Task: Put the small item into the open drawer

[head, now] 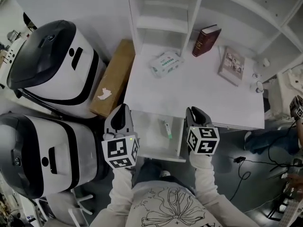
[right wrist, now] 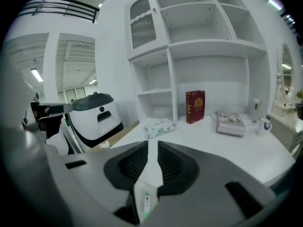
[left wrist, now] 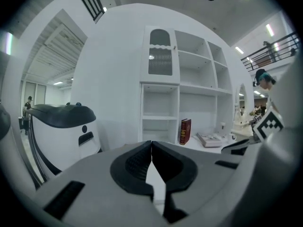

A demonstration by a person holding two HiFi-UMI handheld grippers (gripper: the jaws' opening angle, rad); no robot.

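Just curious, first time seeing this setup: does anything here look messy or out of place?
Little stands out. A crumpled white scrap lies on the cardboard box beside the desk, and the wipes pack sits askew on that desk. The drawer stands open with a small tube inside.

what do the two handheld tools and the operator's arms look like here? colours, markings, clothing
Left tool and right tool match: smooth pale grey shells, with black ribbed pads lining the tapered jaws. Each carries a white cube printed with black square markers. No cables show on either. The operator wears pale long sleeves and a light shirt with a line-drawn floral print.
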